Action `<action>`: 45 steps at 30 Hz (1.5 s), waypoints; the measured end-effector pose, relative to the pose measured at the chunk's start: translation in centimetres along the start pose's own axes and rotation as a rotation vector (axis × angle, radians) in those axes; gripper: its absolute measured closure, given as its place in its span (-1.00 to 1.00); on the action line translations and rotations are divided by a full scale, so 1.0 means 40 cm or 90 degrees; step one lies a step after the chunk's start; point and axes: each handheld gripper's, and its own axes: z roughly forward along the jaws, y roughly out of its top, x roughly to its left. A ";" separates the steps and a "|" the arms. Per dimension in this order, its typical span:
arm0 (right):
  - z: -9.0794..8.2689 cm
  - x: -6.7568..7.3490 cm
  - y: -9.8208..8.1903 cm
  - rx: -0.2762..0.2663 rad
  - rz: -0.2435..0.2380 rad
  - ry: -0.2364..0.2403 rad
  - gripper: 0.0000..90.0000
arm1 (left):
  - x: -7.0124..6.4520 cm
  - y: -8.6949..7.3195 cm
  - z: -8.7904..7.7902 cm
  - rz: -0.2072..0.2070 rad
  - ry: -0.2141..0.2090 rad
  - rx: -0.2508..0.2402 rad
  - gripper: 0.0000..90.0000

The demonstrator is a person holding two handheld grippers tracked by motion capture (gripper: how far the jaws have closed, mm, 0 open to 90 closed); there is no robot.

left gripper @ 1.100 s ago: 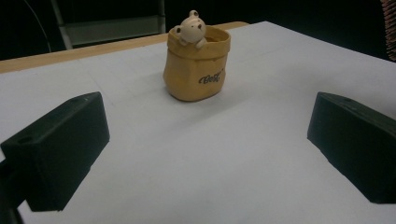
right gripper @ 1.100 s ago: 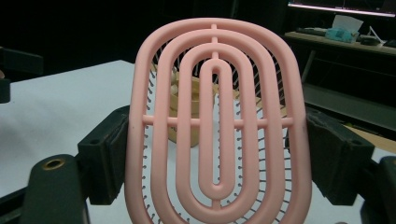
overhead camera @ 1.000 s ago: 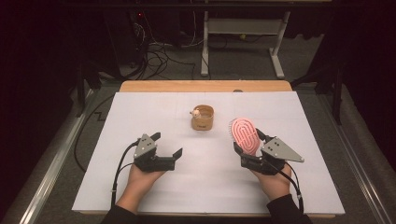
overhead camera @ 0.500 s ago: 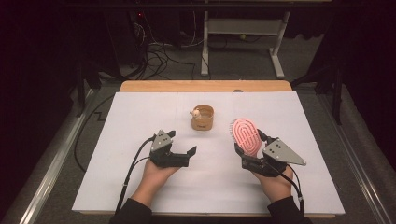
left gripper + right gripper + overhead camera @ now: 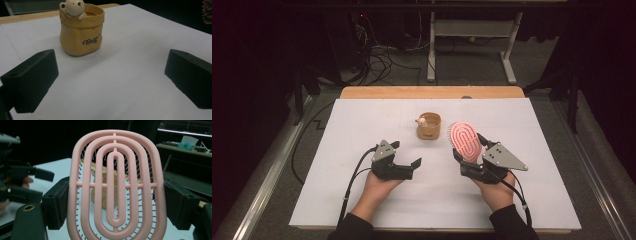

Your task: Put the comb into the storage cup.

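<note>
Pink hairbrush [image 5: 465,141] clamped by its head between the jaws of the right gripper [image 5: 472,159], held upright above the desk [image 5: 537,200], long axis rising up and away from the hand, open ribbed back turned toward the right gripper view's camera [image 5: 115,185]. Yellow bear pot [image 5: 429,126] standing upright on the desk at mid-depth, just left of and slightly beyond the brush head; seen through the brush ribs in the right gripper view, so lying almost straight ahead of the right jaws. Likely destination for the brush, judging from that line-up. Of the two, right gripper nearer the pot, needing only a short carry forward and left plus a tip-over to bring the brush above the pot's mouth. Left gripper [image 5: 404,165] low over the desk, near-left of the pot, jaws spread wide and empty, pointing right and slightly far; pot [image 5: 81,32] ahead and toward the left jaw in the left gripper view, well apart from both jaws.
</note>
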 end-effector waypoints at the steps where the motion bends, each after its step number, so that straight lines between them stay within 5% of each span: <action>1: 0.006 0.003 0.007 -0.004 -0.002 0.001 -0.55 | -0.003 0.001 -0.002 0.002 -0.001 -0.001 -1.00; 9: 0.024 0.034 0.016 -0.008 -0.040 0.008 -0.55 | -0.013 0.004 -0.020 0.001 -0.005 -0.005 -1.00; 22: 0.001 0.053 -0.019 -0.004 -0.049 0.001 -0.55 | -0.027 0.032 -0.071 -0.016 -0.025 -0.045 -1.00; 45: 0.013 0.092 -0.039 0.005 -0.071 0.022 -0.55 | -0.068 0.056 -0.095 -0.002 -0.070 -0.051 -1.00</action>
